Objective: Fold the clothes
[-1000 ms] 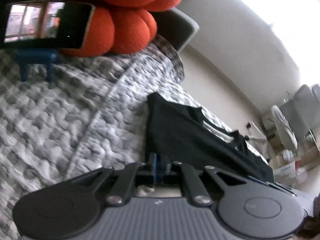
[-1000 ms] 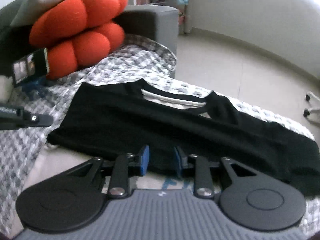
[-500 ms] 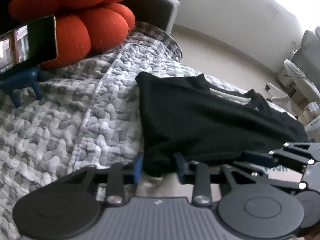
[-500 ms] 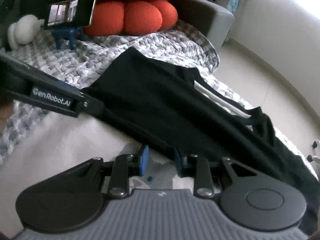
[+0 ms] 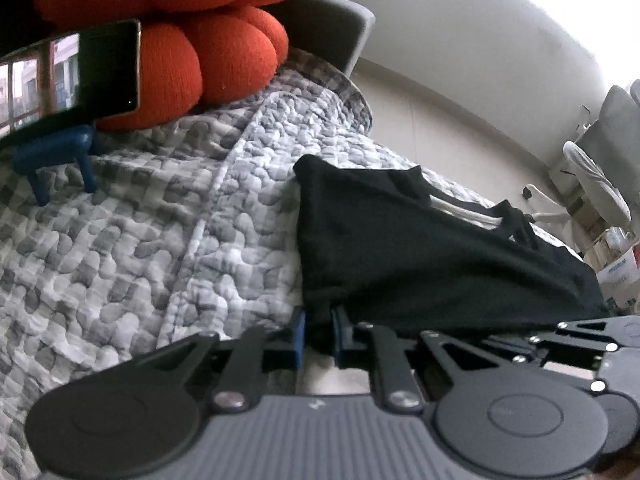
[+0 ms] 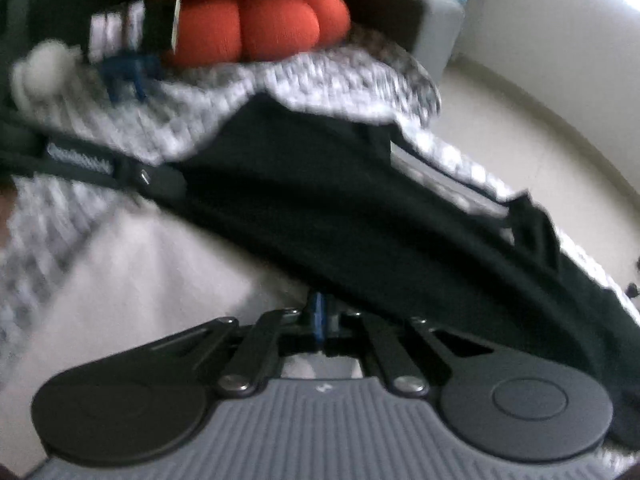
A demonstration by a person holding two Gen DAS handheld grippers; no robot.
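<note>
A black T-shirt (image 5: 420,256) with a white inner collar lies across a grey checked quilt (image 5: 140,240). My left gripper (image 5: 319,334) is at the shirt's near left corner. Its jaws are closing, and a bunch of black cloth is pinched between the blue pads. In the blurred right wrist view, my right gripper (image 6: 320,316) has its blue pads pressed together on the near edge of the black T-shirt (image 6: 340,200). The two grippers sit close side by side, and each one's black linkage shows in the other's view.
A pale cloth (image 6: 140,280) lies under the shirt's near edge. An orange knotted cushion (image 5: 180,40) and a phone on a blue stand (image 5: 80,80) sit at the back left. A grey sofa arm (image 5: 332,24), bare floor, a chair (image 5: 592,184) and boxes (image 5: 620,276) lie beyond.
The right gripper's pads, apart before, have come together on the shirt's edge. The left pads have narrowed onto the bunched corner. Both views have rolled, and the right view is blurred.
</note>
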